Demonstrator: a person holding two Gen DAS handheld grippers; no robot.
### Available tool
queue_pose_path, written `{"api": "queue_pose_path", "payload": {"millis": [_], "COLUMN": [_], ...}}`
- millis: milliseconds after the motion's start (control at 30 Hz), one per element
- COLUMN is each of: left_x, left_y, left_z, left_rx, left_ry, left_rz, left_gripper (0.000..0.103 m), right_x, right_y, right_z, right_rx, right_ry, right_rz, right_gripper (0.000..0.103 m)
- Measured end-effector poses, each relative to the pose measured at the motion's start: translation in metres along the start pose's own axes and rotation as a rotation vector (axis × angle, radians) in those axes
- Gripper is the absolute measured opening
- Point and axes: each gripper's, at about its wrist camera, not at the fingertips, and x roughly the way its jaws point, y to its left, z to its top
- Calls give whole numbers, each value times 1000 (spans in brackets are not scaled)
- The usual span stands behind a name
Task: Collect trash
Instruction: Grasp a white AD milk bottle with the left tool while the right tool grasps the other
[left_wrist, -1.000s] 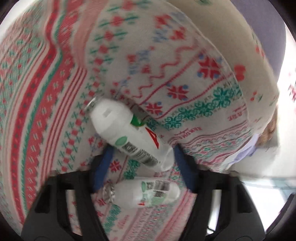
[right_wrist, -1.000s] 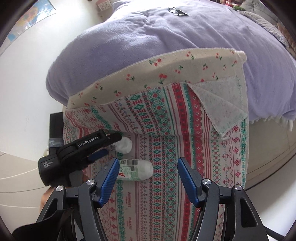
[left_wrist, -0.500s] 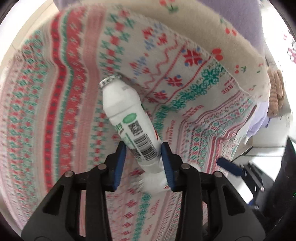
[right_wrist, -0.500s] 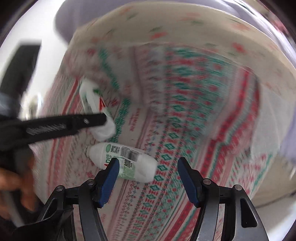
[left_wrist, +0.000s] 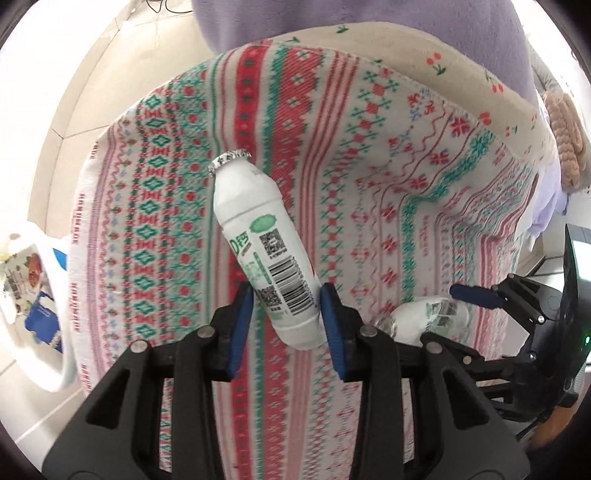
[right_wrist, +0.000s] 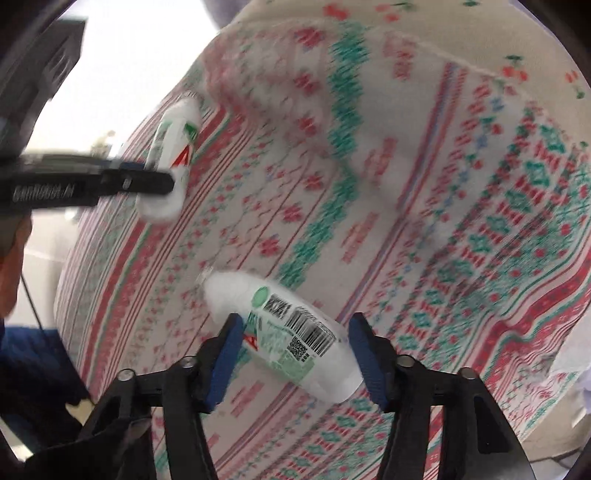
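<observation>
The left gripper's (left_wrist: 286, 325) blue fingers (left_wrist: 242, 325) are clenched on the lower body of a small white yogurt-drink bottle (left_wrist: 264, 251), pads pressed against its barcode label on both sides; the bottle juts forward and up out of the grip, foil-rimmed mouth away from the camera, off the striped knitted blanket (left_wrist: 388, 206) beneath. The right gripper's (right_wrist: 295, 350) jaws have just been closing around a second white bottle (right_wrist: 284, 332), which lies on its side on the same blanket, slanted between the blue fingers (right_wrist: 227, 354). The left pad is at the label; the right pad sits at the bottle's base end, but motion blur hides whether both pads press it.

In the left wrist view that second bottle (left_wrist: 424, 317) lies low right with the right gripper (left_wrist: 480, 299) over it. Around them: a cream cherry-print blanket edge (left_wrist: 461, 77) folded over the striped one, a lilac cover (left_wrist: 332, 18) above it, a beige knitted item (left_wrist: 567, 140) at the right edge, and a white bag of wrappers (left_wrist: 33, 280) on the pale floor at left.
</observation>
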Motion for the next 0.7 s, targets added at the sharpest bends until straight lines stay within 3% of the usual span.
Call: {"api": "queue_pose_path", "payload": {"millis": [233, 700], "left_x": [-20, -41], "left_y": [25, 71], "left_z": [-26, -51], "left_rx": [31, 24], "left_ry": [-3, 7], "left_rz": [8, 39], "left_gripper": [39, 39], "right_x": [12, 35], "right_y": [46, 114], "right_z": [-17, 17], "right_rx": [-89, -29], "right_ry": [35, -27], "right_rz": [24, 145], "right_gripper": [29, 23]}}
